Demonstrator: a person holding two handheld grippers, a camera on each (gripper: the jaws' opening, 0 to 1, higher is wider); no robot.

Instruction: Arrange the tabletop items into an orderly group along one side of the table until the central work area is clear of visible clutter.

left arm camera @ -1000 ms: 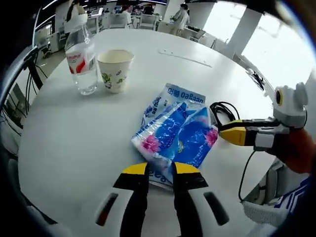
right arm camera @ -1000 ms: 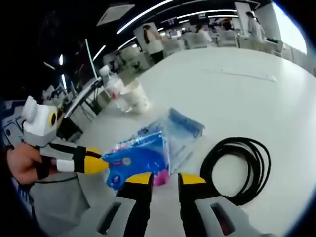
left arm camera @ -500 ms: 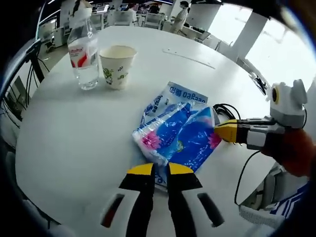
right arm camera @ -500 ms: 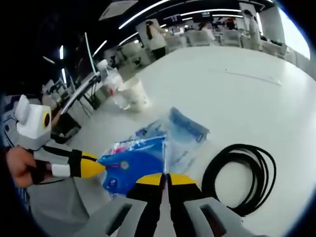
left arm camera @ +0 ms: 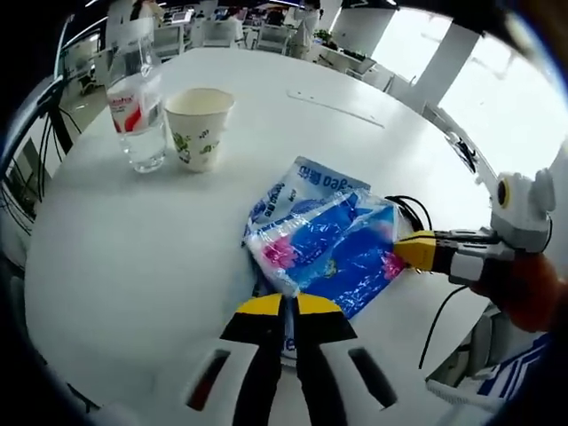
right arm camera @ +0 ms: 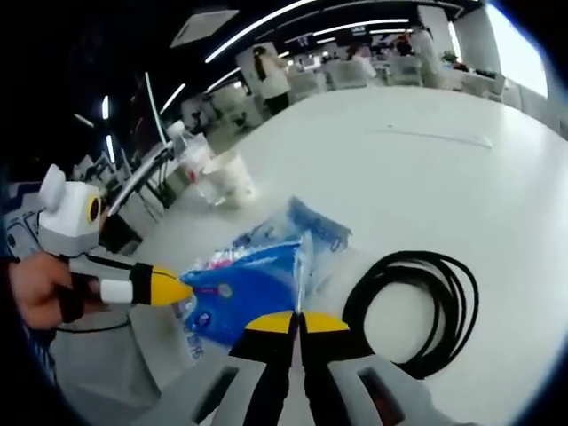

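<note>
A blue and pink plastic packet [left arm camera: 324,244] lies crumpled near the white round table's [left arm camera: 133,257] front edge. My left gripper [left arm camera: 288,306] is shut on its near edge. My right gripper [left arm camera: 417,250] comes in from the right, shut on the packet's right corner. In the right gripper view, the right gripper [right arm camera: 297,321] pinches the packet [right arm camera: 253,284] while the left gripper [right arm camera: 169,288] holds its left end. A water bottle [left arm camera: 133,98] and a paper cup [left arm camera: 197,124] stand upright, side by side, at the far left.
A coiled black cable [right arm camera: 413,306] rests on the table right of the packet, and part of the cable [left arm camera: 410,209] shows behind my right gripper. A thin white strip [left arm camera: 337,105] lies far across the table. Desks and people fill the room beyond.
Both grippers have gone from open to shut on the packet, the right one first. The packet has bunched up and shifted slightly.
</note>
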